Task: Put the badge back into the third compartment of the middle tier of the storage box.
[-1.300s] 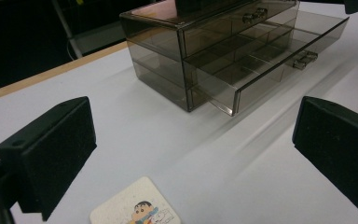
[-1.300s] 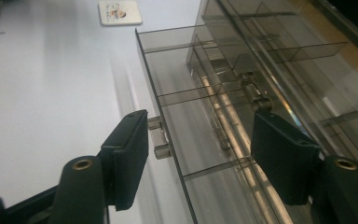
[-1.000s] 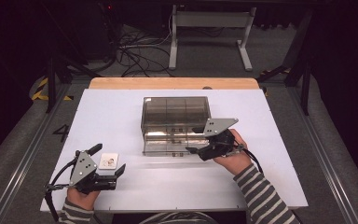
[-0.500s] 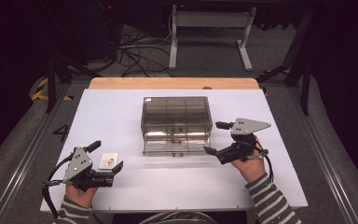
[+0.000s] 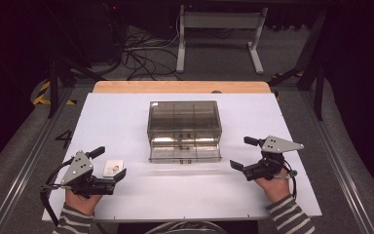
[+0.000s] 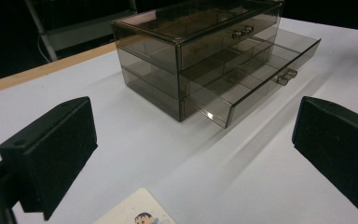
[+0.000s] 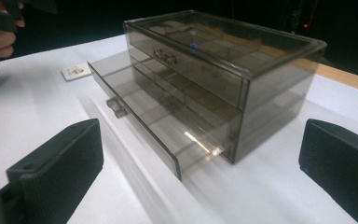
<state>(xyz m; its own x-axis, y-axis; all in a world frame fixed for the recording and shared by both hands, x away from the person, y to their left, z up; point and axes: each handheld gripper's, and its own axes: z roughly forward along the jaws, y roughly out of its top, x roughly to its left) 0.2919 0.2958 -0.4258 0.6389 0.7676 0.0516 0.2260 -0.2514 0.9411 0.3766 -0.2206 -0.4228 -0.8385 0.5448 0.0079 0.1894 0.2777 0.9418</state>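
Observation:
A smoky clear drawer box stands at the table's middle, its lower drawer pulled partway out and its upper drawer pushed in. My right gripper is off the box's right front corner, apart from it. Its jaws have just been opening and stand open with nothing between them. My left gripper rests open at the front left of the table. A small white card with a cartoon figure lies on the table between its fingers, and the pads are apart from it. The left gripper view shows the box farther off.
The white tabletop has a wooden strip along its far edge. Beyond it are cables and a metal stand on the dark floor. Metal rails run along both sides of the table.
My right gripper has moved from the drawer's front out to the right and down, and its jaws have opened. The left hand has hardly moved.

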